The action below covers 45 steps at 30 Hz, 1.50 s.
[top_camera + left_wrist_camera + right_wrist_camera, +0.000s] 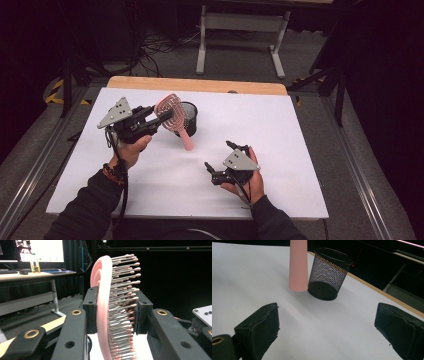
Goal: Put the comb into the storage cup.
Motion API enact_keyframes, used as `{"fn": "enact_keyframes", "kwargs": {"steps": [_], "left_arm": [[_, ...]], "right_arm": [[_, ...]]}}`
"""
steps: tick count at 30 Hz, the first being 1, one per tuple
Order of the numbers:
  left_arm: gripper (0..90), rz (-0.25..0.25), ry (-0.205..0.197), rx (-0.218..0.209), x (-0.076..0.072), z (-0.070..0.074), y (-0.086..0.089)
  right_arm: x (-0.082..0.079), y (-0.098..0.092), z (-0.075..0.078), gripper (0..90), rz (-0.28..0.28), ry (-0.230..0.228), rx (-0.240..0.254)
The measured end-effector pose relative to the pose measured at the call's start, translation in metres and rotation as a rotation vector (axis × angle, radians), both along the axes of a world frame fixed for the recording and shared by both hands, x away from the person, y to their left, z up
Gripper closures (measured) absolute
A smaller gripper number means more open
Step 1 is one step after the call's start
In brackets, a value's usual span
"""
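The pink hairbrush (171, 116) hangs clamped by its head between the left gripper's (161, 118) fingers (91, 308), handle down just beside the black mesh cup (190, 118), seemingly for dropping in, while the right gripper's (220, 159) fingers (263, 326) gape wide over the table (300, 150).

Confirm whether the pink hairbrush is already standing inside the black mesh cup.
No: the left gripper holds the pink hairbrush by its head, its handle outside the black mesh cup.

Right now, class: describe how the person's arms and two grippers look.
Both grippers, left gripper and right gripper, are black with brass-ringed holes, each topped by a grey three-cornered plate. Black cables trail back from them. The person wears dark long sleeves and a beaded bracelet at the left wrist.
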<state>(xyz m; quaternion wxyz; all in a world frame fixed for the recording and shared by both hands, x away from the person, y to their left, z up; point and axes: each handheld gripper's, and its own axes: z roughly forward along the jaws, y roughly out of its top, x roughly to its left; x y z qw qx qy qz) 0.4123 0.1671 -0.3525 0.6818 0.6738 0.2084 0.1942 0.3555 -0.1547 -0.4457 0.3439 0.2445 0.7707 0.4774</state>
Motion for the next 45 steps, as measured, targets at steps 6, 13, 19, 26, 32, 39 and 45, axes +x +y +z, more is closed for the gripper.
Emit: {"fn": "enact_keyframes", "kwargs": {"steps": [6,13,19,26,32,39,45], "left_arm": [[63.7,0.019,0.000,0.009,0.001,0.000,0.004],[63.7,0.038,-0.013,0.016,0.002,0.003,0.009],[63.7,0.051,-0.026,0.009,0.003,0.007,0.017],[63.8,0.054,-0.043,0.024,0.001,0.012,0.018],[63.8,0.053,-0.067,0.038,-0.003,0.021,0.016],[63.8,0.083,-0.110,0.061,-0.001,0.044,0.019],[63.8,0.105,-0.130,0.081,0.007,0.057,0.017]], "right_arm": [[0.001,-0.001,0.000,6.6,-0.001,0.002,0.000],[0.002,0.001,-0.002,6.8,0.003,0.016,-0.012],[0.003,0.000,-0.002,6.8,0.000,0.017,-0.007],[0.003,-0.002,-0.001,7.0,-0.003,0.018,-0.004],[0.003,-0.003,0.000,7.0,-0.003,0.018,0.003],[0.003,-0.005,0.002,7.0,0.006,0.010,0.011],[0.003,-0.005,0.002,7.1,0.008,0.008,0.020]]}}
